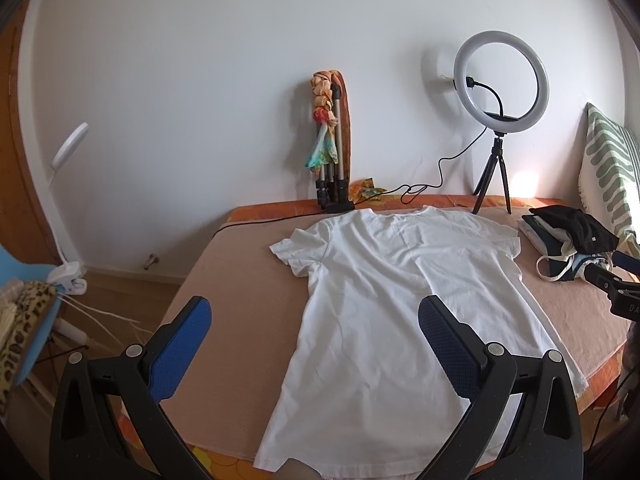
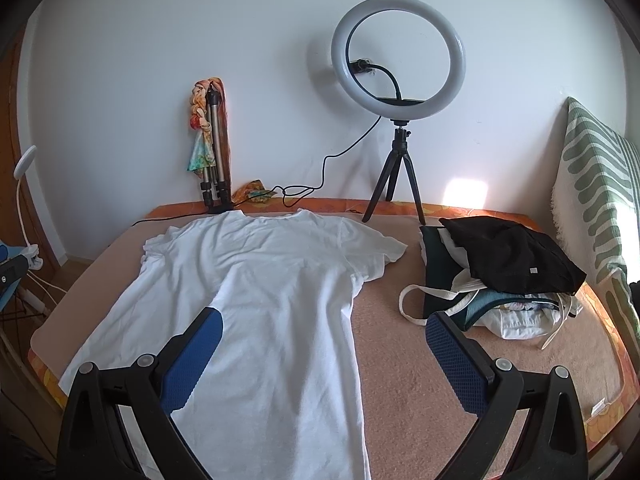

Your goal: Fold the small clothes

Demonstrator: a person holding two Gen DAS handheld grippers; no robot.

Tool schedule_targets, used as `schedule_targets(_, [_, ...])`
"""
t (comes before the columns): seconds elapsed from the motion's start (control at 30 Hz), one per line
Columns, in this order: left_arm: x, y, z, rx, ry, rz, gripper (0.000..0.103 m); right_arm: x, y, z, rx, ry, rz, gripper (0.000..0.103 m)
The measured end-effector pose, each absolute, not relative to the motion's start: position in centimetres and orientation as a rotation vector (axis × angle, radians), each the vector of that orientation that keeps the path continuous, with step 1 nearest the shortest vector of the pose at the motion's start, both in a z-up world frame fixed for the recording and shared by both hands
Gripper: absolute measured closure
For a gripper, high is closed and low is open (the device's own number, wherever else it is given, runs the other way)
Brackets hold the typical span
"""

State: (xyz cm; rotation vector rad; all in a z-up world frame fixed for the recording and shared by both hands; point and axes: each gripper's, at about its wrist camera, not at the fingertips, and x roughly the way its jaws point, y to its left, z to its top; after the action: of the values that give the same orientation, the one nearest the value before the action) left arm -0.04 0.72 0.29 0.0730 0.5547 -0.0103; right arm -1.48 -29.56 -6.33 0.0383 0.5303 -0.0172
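Both wrist views look forward from the bed's near edge toward the wall, sharing the flat white cotton T-shirt point(image 1: 384, 304) point(image 2: 256, 300); the right one sits further right.

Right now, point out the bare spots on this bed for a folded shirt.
Bare blanket lies between the white T-shirt and the clothes pile, and left of the shirt toward the bed edge. It is crowded around the pile and the ring light tripod.

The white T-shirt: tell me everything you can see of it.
The white T-shirt is plain, short-sleeved, of soft, lightly creased fabric that looks like cotton. It lies spread flat and unfolded on the pinkish bed cover, collar toward the wall, hem toward the camera, both sleeves out. Neither hand-held gripper holds it; both are open above it. The clothes pile lies apart.
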Motion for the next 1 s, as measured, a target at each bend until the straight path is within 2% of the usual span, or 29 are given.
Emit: schedule_targets(1.0, [-0.2,0.95,0.71,0.076,0.539,-0.005,0.0,-1.43,-29.28,-6.31,0.037,0.528,-0.013,0.0])
